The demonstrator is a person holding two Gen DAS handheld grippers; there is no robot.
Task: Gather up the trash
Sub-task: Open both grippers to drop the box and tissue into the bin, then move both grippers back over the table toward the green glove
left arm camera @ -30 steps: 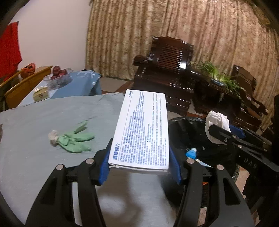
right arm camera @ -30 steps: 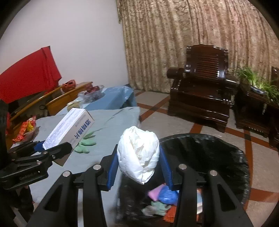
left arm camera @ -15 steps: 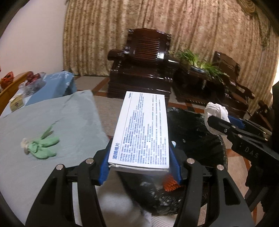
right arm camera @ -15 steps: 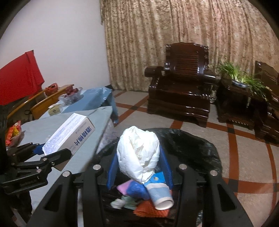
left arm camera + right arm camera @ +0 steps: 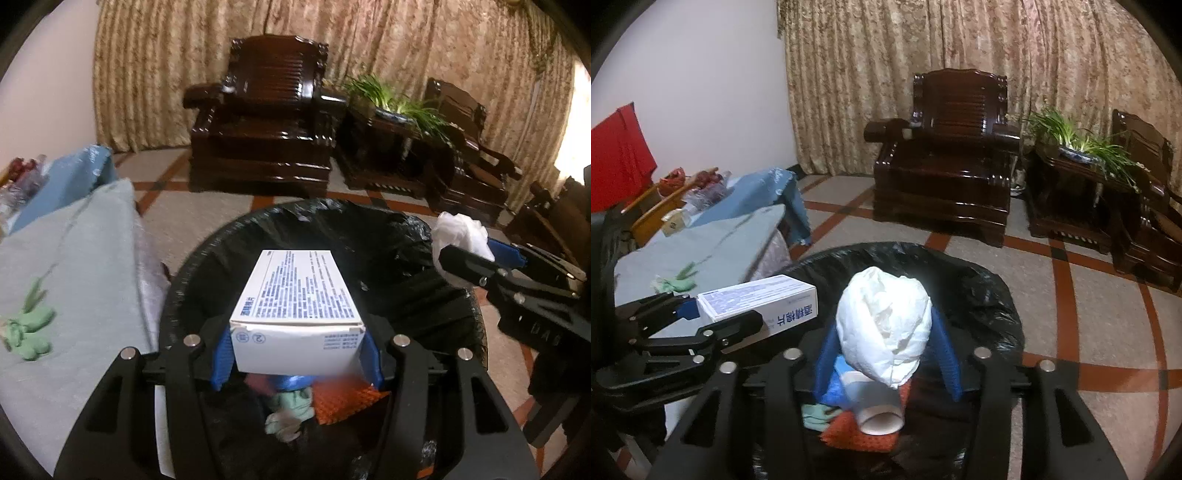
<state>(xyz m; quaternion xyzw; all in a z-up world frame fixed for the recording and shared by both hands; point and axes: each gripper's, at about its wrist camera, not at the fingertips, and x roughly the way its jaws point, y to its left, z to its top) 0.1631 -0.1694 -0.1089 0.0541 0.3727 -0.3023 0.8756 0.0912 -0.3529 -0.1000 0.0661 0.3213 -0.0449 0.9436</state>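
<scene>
My left gripper is shut on a white box with blue print and holds it above the black-lined trash bin. The box also shows in the right wrist view. My right gripper is shut on a crumpled white tissue wad over the same bin. That wad also shows at the right of the left wrist view. The bin holds a paper cup, an orange piece and green scraps. A green crumpled scrap lies on the grey-clothed table.
A dark wooden armchair and a side table with a potted plant stand on the tiled floor by the curtain. A second blue-covered table with bags stands at the left. A red cloth hangs at far left.
Both grippers have moved right, off the table, to above the bin. The box now tilts down toward the bin. Both grips stay shut.
</scene>
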